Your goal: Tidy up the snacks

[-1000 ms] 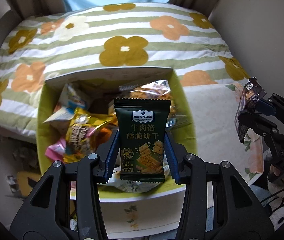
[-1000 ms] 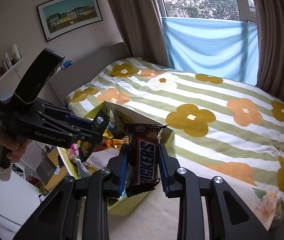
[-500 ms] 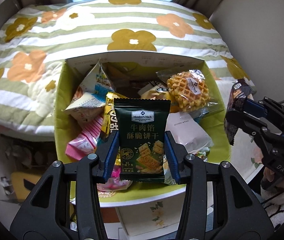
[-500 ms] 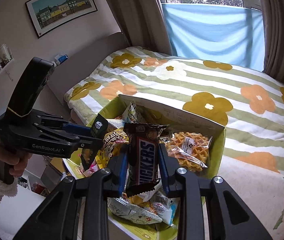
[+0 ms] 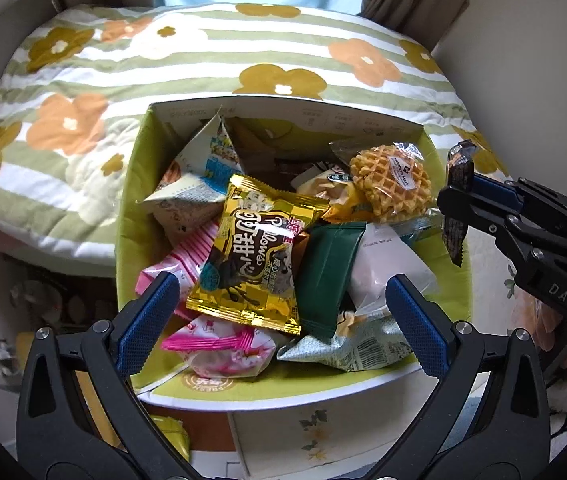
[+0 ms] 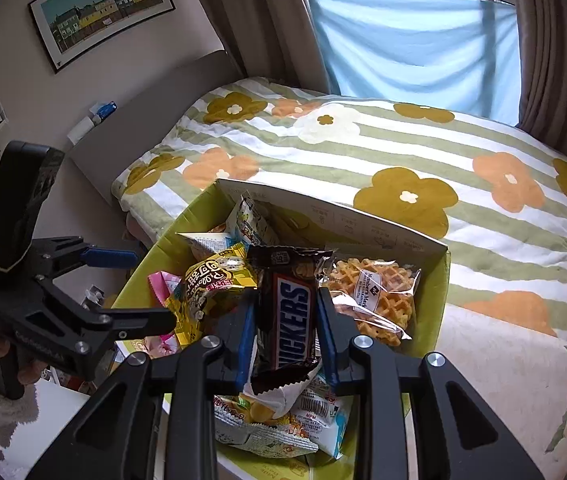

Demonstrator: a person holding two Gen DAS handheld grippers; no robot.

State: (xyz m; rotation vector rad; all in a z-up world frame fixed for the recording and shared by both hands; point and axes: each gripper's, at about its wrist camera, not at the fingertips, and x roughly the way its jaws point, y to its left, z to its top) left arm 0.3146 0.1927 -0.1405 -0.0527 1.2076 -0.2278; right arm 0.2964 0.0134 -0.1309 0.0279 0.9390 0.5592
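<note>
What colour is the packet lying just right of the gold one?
Dark green packet, clearest in the left wrist view.

My way down into the lime-green cardboard box [image 5: 125, 216] is blocked by loose snack packets heaped across its floor. The gold foil packet [image 5: 259, 256] rides highest at the middle, the clear-wrapped round waffle [image 5: 391, 184] fills the far right corner, and pink wrappers [image 5: 187, 256] crowd the left wall. My right gripper [image 5: 449, 216] hangs just over the right rim. The flowered striped bedspread [image 6: 363, 148] past the far wall lies open.
</note>
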